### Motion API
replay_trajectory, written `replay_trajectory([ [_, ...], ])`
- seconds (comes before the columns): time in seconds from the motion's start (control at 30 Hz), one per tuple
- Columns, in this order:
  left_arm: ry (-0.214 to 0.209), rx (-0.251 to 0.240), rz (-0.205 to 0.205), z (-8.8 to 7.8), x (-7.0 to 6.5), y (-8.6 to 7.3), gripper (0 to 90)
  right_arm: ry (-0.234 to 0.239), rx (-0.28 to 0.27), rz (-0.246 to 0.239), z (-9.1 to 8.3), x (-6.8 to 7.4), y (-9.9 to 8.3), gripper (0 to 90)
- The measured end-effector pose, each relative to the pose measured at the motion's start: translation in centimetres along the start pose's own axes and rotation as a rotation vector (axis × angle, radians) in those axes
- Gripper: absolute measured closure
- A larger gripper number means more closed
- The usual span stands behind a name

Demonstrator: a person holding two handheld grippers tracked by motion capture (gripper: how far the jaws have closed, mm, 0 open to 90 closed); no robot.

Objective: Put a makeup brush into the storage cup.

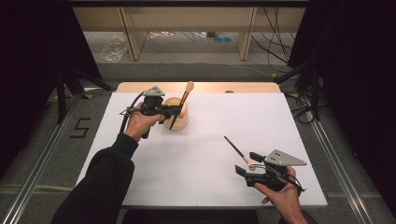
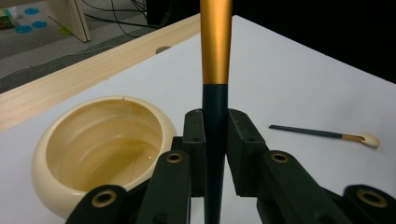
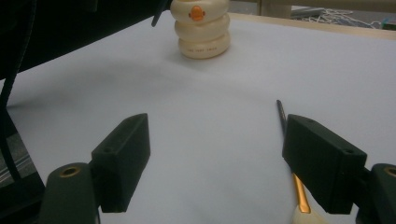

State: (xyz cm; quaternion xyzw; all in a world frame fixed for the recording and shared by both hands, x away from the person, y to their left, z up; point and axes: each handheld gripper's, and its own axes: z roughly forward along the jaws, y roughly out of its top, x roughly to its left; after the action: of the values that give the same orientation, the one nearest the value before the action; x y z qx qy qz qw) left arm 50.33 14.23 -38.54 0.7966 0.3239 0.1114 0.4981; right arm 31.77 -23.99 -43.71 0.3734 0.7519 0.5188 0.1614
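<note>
Right gripper (image 1: 248,164) sits nearest, low at the front of the white table (image 1: 280,121), jaws spread wide with nothing between them. Just beside its right jaw lies a brush on the table (image 1: 238,150), cream head tucked by the jaw, dark handle running away from the gripper toward the far-left. Farther off, left gripper (image 1: 180,111) is clamped on a second brush (image 1: 182,105): its long axis stands steeply tilted, bristle head up and away, dark handle tip pointing down. Just behind and under those jaws stands the cream duck-face holder (image 1: 180,122), mouth open upward.
</note>
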Motion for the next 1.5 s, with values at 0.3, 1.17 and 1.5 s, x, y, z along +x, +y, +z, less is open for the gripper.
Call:
replay_trajectory([
  [0.3,0.018,-0.053,-0.011,-0.4,0.5,0.9,78.3,0.003,0.0,0.001,0.0,0.0,0.0,24.4],
  [1.17,0.133,-0.171,-0.068,-0.2,2.7,3.0,78.3,0.006,0.002,0.0,0.0,0.0,0.0,24.3],
  [1.5,0.163,-0.168,-0.068,1.0,3.5,3.2,78.3,0.009,0.005,0.001,0.0,0.0,0.0,24.2],
])
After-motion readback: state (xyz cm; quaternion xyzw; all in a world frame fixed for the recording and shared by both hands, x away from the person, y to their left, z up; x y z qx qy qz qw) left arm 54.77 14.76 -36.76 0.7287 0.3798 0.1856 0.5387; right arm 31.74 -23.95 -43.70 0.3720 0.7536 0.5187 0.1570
